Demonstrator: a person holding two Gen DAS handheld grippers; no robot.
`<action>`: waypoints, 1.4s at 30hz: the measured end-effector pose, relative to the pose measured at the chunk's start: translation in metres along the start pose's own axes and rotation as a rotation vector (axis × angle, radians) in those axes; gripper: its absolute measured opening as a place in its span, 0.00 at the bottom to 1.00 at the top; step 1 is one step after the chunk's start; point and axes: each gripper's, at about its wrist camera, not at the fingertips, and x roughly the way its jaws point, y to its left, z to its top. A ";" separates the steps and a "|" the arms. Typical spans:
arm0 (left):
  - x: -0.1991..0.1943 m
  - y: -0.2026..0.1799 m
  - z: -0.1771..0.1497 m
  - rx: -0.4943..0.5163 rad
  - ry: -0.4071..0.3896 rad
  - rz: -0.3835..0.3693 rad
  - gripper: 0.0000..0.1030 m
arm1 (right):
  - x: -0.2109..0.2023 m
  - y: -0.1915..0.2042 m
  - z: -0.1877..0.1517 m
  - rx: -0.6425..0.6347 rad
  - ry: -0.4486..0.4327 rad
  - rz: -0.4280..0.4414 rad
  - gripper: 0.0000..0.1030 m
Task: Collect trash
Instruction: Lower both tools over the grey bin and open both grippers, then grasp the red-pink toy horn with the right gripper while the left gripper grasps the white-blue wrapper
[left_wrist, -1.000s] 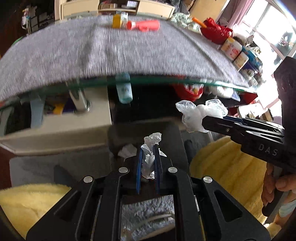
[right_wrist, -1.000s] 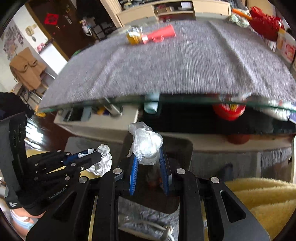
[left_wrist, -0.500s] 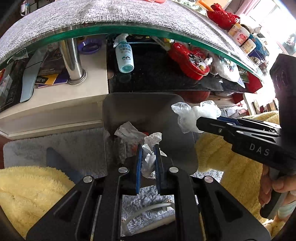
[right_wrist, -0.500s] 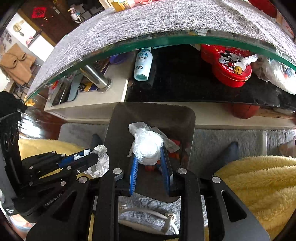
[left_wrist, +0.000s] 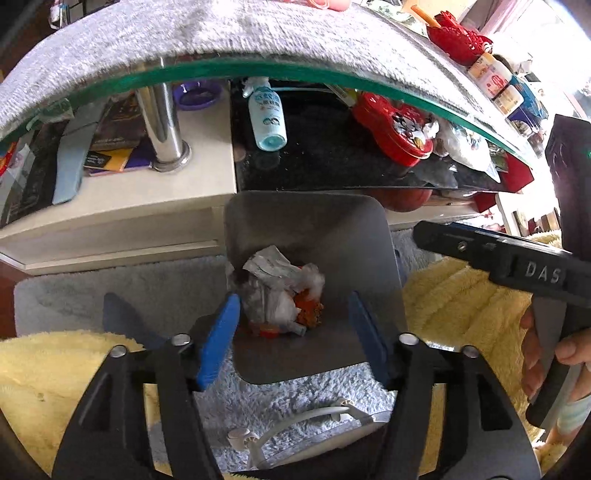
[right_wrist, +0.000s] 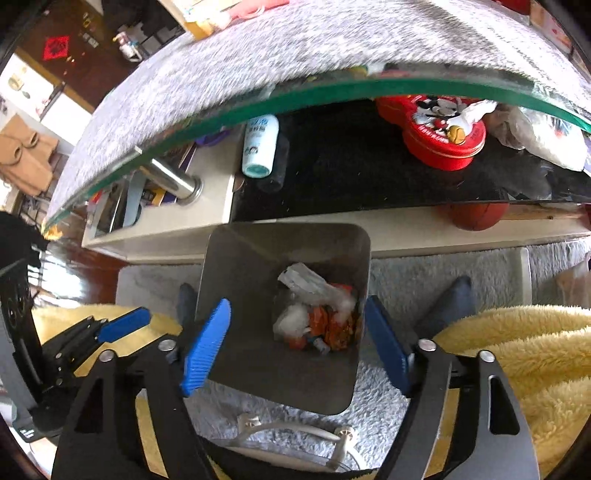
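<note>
**Both tongs letting go over the bin**

The left tongs (left_wrist: 291, 332) are hanging over the near left part of the grey bin (left_wrist: 373, 236), pointing steeply down into it. Their blue pads (left_wrist: 218, 339) are spreading apart and nothing is sitting between them; the opening frames the trash heap (left_wrist: 280, 291) lying on the bin floor. That placement looks deliberate: anything let go from straight above the mouth falls inside instead of onto the pale rug (left_wrist: 110, 273) around the bin.

The heap, made of crumpled white wrappers, clear plastic and orange scraps, is resting at the bottom of the bin, toward its right wall in the right wrist view (right_wrist: 317, 314).

The right tongs (right_wrist: 295, 343) are doing the same from the bin's near right side, also tipped steeply downward, jaws widening and empty, with the heap showing between them. A person's hand (left_wrist: 554, 354) is gripping their handle, to the right of the bin.

Beyond the bin, the glass surface (left_wrist: 258, 66) with its grey cloth is overhanging a lower shelf.
</note>
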 end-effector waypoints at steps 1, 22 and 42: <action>-0.002 0.001 0.001 0.002 -0.006 0.008 0.72 | -0.002 -0.002 0.002 0.006 -0.005 -0.002 0.82; -0.072 0.014 0.095 -0.002 -0.189 0.069 0.92 | -0.073 -0.009 0.113 0.022 -0.192 -0.034 0.96; -0.063 0.056 0.216 -0.002 -0.216 0.138 0.92 | -0.021 0.041 0.225 -0.144 -0.232 -0.105 0.96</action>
